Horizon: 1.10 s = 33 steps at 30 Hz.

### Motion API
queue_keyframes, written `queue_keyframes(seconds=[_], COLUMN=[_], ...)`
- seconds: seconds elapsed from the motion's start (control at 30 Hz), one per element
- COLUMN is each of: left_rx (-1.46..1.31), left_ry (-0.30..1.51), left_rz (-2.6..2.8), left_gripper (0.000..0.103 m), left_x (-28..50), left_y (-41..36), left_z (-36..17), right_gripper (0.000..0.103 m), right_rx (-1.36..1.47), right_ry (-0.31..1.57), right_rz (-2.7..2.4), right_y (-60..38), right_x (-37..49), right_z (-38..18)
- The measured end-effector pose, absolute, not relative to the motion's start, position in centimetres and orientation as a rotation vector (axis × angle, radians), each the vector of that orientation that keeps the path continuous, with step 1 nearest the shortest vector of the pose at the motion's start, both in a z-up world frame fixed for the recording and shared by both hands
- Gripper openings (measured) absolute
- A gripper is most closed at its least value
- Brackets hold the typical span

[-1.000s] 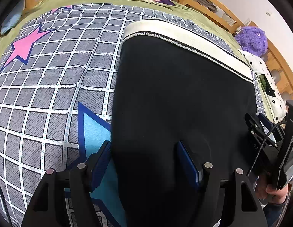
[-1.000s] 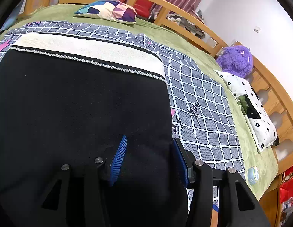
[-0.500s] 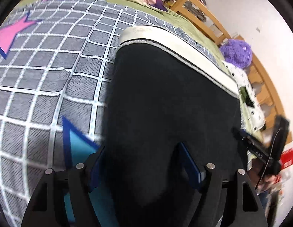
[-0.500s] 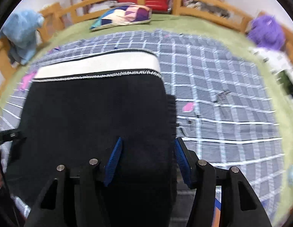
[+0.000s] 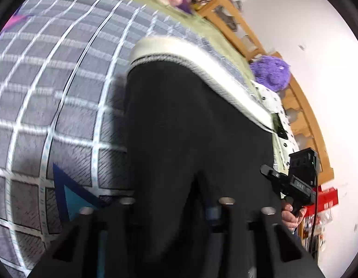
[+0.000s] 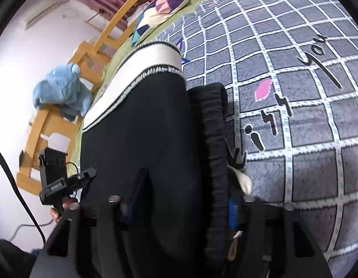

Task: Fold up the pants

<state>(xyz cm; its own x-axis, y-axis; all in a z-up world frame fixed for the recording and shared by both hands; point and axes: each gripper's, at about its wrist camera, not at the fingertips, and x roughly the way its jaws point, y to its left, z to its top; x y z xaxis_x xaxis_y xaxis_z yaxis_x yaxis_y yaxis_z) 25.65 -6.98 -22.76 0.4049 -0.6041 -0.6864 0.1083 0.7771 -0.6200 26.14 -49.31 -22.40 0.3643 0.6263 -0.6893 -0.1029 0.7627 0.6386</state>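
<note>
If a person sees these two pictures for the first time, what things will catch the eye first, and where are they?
First the black pants with their wide cream waistband, filling the middle of both views and bunched into both claws at the bottom edge. Under them lies the grey checked blanket with black handwriting. At the edges, a purple plush toy sits by the wooden bed rail, right in the left wrist view, and a blue cloth hangs on the rail, left in the right wrist view.

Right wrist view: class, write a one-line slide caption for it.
Right tool grips the near end of black pants, white waistband far, over a grid-patterned blanket.
</note>
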Motion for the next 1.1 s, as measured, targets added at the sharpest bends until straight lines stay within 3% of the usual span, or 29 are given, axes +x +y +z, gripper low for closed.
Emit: queue_keyframes(seconds=[0.2, 0.37, 0.53, 0.6, 0.7, 0.77, 0.87, 0.93, 0.97, 1.0, 1.1], left_rx=[-0.551, -0.499, -0.385, -0.391, -0.391, -0.411, -0.35, -0.298, -0.296, -0.3, -0.245], left_ry=[1.025, 0.979, 1.004, 1.056, 1.134, 1.143, 1.139, 1.074, 1.027, 1.0, 0.968], left_rz=[-0.539, -0.507, -0.381, -0.351, -0.248, -0.22, -0.184, -0.131, -0.132, -0.139, -0.139], left_gripper=[0.019, 0.019, 0.02, 0.023, 0.04, 0.063, 0.063, 0.063, 0.064, 0.066, 0.069], left_x=[25.6, 24.1, 23.4, 24.1, 25.6, 25.9, 25.5, 24.2, 22.9, 21.9, 18.8], left_y=[-5.5, 1.3, 8.1, 10.0, 11.0, 11.2, 11.3, 11.4, 11.8, 12.0, 10.9], left_z=[-17.0, -12.8, -12.7, -15.4, -20.4, -21.9, -20.6, -18.9, -17.7, -16.9, -15.7], right_gripper=[0.031, 0.029, 0.028, 0.028, 0.032, 0.033, 0.056, 0.053, 0.042, 0.039, 0.039], right_rx=[0.472, 0.471, 0.539, 0.514, 0.442, 0.48, 0.371, 0.226, 0.18, 0.155, 0.141], right_ry=[1.005, 0.908, 0.938, 0.993, 1.013, 1.008, 1.06, 1.064, 1.05, 1.016, 0.877], right_rz=[0.365, 0.371, 0.526, 0.529, 0.44, 0.469, 0.379, 0.324, 0.298, 0.265, 0.292], right_y=[-46.1, -39.9, -32.3, -29.6, -28.3, -29.2, -28.1, -26.5, -26.0, -25.9, -25.1], right_x=[23.2, 21.0, 20.2, 20.8, 22.0, 22.8, 23.4, 23.0, 22.4, 21.3, 17.4], right_z=[-15.6, -11.8, -13.8, -16.0, -19.3, -20.3, -20.2, -18.5, -17.2, -15.6, -12.3])
